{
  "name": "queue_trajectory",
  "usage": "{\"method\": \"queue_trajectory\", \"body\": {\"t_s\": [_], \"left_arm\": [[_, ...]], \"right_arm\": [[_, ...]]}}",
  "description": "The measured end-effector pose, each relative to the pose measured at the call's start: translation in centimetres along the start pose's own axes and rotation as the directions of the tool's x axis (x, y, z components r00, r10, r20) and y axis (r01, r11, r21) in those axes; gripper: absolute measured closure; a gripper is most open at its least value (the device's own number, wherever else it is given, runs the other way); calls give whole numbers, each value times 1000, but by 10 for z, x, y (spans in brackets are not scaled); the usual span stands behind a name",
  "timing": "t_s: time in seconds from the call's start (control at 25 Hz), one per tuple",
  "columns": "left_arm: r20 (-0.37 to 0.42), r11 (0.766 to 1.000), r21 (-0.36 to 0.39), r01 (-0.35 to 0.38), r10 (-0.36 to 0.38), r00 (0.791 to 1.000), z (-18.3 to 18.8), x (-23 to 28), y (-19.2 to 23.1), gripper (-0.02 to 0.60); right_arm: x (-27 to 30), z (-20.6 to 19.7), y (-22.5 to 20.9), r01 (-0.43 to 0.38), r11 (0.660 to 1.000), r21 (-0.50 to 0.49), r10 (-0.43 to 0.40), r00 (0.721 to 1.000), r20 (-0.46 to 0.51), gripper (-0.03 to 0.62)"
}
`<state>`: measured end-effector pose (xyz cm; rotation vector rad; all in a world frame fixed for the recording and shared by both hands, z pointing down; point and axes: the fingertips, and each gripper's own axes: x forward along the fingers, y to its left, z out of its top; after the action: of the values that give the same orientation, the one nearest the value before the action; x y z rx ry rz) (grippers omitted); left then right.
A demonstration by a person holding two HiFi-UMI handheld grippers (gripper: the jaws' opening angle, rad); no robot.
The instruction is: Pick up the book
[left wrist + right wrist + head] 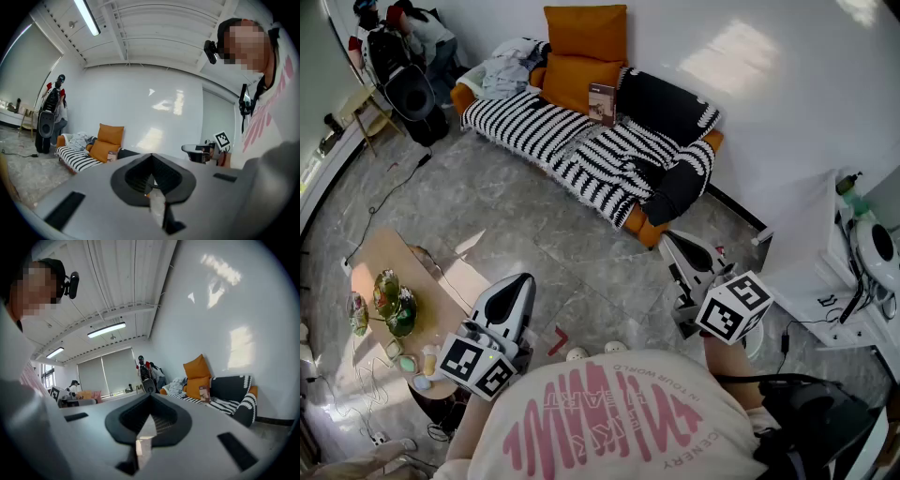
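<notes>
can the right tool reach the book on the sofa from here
Probably not yet: the book leans on the orange cushion, across open floor from the right tool. Nothing blocks the way, but its jaws are shut.

Glossy stone floor [511, 230], knitted striped throw [534, 127], cloth cushion [586, 33], paper book [602, 101].

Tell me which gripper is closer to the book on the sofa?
Right. The right gripper hangs over the floor near the end of the sofa, the book beyond it. The left gripper is farther back.
</notes>
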<state>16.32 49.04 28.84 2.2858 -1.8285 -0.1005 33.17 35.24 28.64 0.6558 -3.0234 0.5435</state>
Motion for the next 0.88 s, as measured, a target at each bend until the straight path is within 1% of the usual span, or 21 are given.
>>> {"method": "queue_trajectory", "body": {"t_s": [0.16,0.36,0.52,0.68,0.88], "left_arm": [[-1,1000,-3,-1,1,1000,-1,-2,2,575],[1,1000,-4,-2,2,1000,-1,-1,4,575],[1,1000,-6,-7,7,1000,0,-3,7,575],[6,1000,-14,-12,12,1000,0,-3,11,575],[10,1000,-10,-13,13,1000,3,-8,17,575]], "right_arm": [[0,1,1,-5,1000,23,5,1000,6,586],[1,4,-2,-22,994,110,19,999,27,586],[2,4,-2,-2,997,81,0,1000,20,586],[5,6,-1,4,998,68,-6,999,32,586],[11,5,-2,3,992,124,-8,999,38,586]]}}
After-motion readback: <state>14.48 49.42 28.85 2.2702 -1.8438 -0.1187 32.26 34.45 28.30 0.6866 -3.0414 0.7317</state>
